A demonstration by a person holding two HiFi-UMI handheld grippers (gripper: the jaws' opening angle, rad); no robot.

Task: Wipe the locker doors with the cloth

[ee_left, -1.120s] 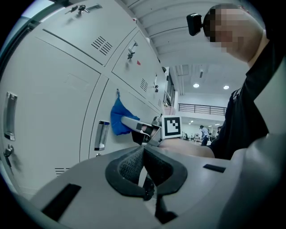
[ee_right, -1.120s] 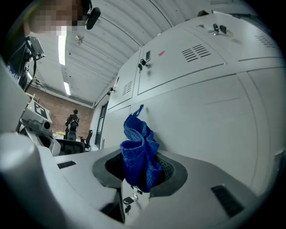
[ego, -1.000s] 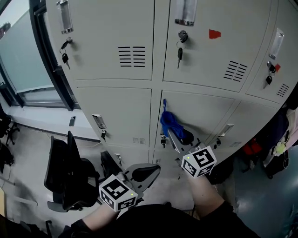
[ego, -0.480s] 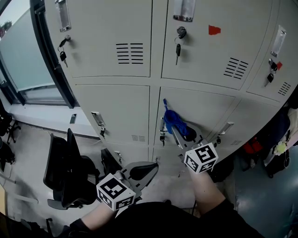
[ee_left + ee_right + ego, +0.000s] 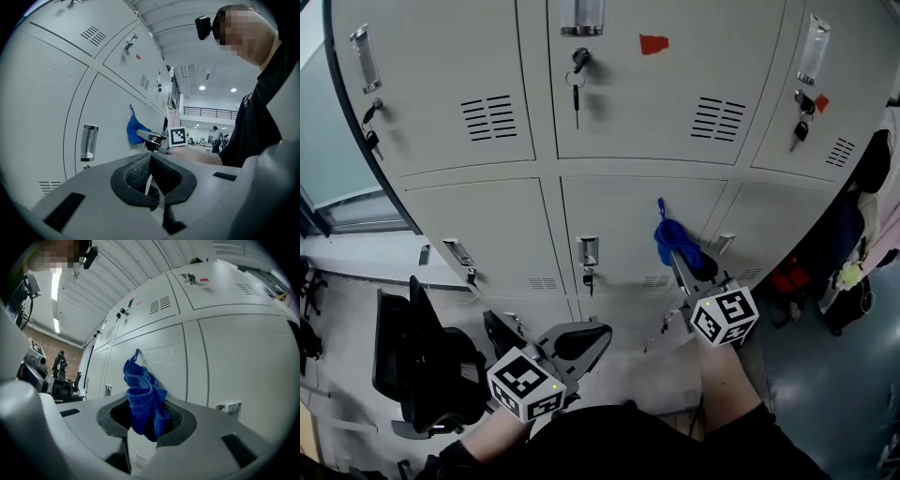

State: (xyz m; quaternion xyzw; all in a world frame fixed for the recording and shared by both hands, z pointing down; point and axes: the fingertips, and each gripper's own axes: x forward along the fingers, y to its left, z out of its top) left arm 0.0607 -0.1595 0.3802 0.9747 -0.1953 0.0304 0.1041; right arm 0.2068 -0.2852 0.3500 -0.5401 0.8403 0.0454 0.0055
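Left claw [image 5: 151,164]: nearest, low in front of the person's body. Jaws pressed pad to pad with nothing between them. Idle, well apart from the work.
Office chair [image 5: 422,361]: dark, on the floor to the left, below the lockers. Not in the way of the working side.
Right claw [image 5: 149,420]: reached out ahead, clamped on the cloth, which bunches up out of the jaws.
Cloth [image 5: 142,394]: blue, crumpled into a wad with one thin tail sticking up. It sits at the face of a middle-row door, right of centre. It looks to be touching, though real pressure cannot be confirmed.
Middle-row door [image 5: 614,220]: pale grey, flat panel. Handle [image 5: 588,251] on its left edge, small vent low down.
Step in hand (judged): wiping this door; the doors around it are probably yet to be wiped.
Doing it well: push in until the wad flattens, so more than the tail meets the metal. Run overlapping strokes edge to edge. Hold the clamp firm, since a loose bunch could drag free. Let only fabric rub the paint, not the claw tips. Ease round the handle rather than snagging on it.
Upper doors [image 5: 647,103]: farthest. One has a key [image 5: 576,94] hanging from its lock and a red sticker [image 5: 653,44]. A dangling key could catch the cloth.
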